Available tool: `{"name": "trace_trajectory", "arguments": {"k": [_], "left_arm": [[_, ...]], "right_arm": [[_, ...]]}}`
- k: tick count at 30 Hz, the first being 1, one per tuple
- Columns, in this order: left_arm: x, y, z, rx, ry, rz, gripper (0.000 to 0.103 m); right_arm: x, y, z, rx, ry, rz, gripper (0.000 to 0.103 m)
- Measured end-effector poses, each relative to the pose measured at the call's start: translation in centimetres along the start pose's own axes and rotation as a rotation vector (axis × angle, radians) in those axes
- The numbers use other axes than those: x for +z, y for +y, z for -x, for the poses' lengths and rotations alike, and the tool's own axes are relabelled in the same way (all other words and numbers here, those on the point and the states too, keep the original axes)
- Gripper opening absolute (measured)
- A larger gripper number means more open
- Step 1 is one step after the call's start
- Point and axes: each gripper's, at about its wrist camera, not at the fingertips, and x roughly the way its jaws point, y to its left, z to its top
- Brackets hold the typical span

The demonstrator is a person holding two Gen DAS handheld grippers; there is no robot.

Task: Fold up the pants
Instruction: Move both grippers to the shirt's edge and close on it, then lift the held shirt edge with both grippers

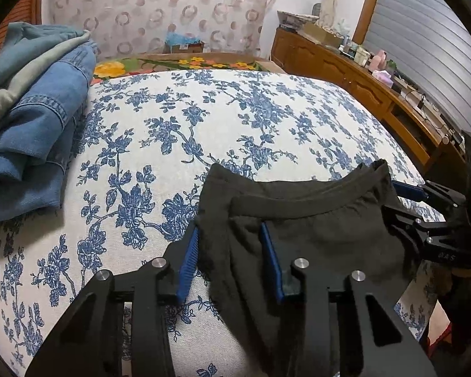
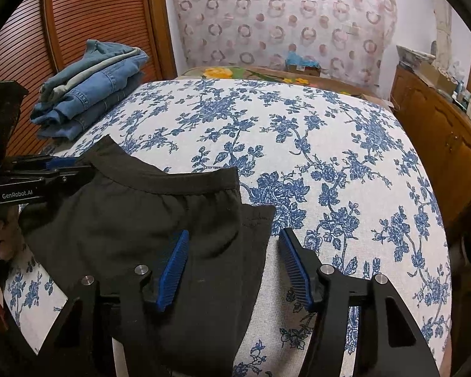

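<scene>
Black pants (image 1: 314, 229) lie folded on the floral bed sheet (image 1: 204, 132), waistband toward the far side. My left gripper (image 1: 230, 238) is open, its blue pads straddling the left edge of the pants. My right gripper (image 2: 234, 245) is open, straddling the right edge of the pants (image 2: 135, 220). Each gripper shows in the other's view: the right one at the pants' right side (image 1: 424, 207), the left one at the waistband's left end (image 2: 53, 172). The lower part of the pants is hidden under the grippers.
A stack of folded blue jeans (image 1: 31, 119) sits at the bed's far left, also in the right wrist view (image 2: 91, 84). A wooden cabinet (image 1: 361, 78) with clutter runs along the right. A slatted wooden door (image 2: 88, 15) stands behind the jeans.
</scene>
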Motion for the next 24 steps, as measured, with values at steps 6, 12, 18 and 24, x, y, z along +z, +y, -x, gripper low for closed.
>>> {"name": "trace_trajectory", "arguments": {"k": [6, 12, 18, 24], "left_arm": [[0.3, 0.0, -0.2, 0.002, 0.01, -0.012, 0.04], [0.4, -0.5, -0.2, -0.022, 0.003, -0.023, 0.026], [0.4, -0.6, 0.4, -0.047, -0.025, -0.013, 0.017], [0.7, -1.0, 2.3, -0.097, -0.074, 0.003, 0.014]], "right_arm": [[0.1, -0.2, 0.0, 0.013, 0.0, -0.009, 0.06], [0.0, -0.2, 0.2, 0.026, -0.009, -0.018, 0.045], [0.1, -0.5, 0.1, 0.048, -0.006, -0.036, 0.03], [0.3, -0.7, 0.3, 0.114, 0.001, -0.045, 0.013]]}}
